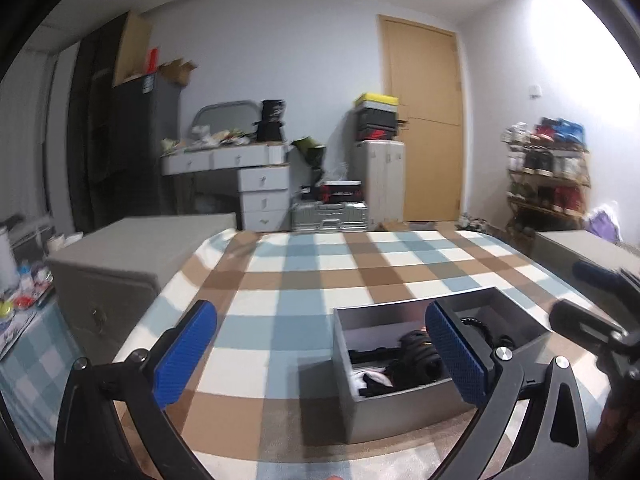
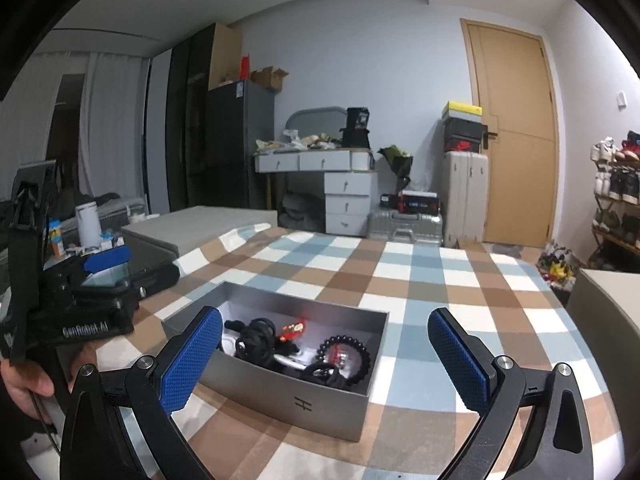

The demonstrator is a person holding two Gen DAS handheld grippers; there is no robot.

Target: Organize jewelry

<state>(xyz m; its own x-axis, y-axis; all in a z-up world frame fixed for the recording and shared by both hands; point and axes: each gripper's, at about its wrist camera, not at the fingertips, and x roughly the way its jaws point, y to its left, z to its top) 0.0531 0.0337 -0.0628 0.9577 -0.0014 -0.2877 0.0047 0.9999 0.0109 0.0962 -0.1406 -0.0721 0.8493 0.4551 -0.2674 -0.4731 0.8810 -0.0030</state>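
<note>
While open, grey box [image 2: 320,404] holds bracelets [image 2: 345,354] (black)

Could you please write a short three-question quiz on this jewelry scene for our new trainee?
1. True or false: the grey box has its lid on.
2. Which lies at the right end of the box in the right wrist view: A) black bead bracelet, B) watch, C) comb?
3. What covers the table?

Key: 1 false, it is open. 2 A. 3 A checked cloth in blue, brown and white.
</note>
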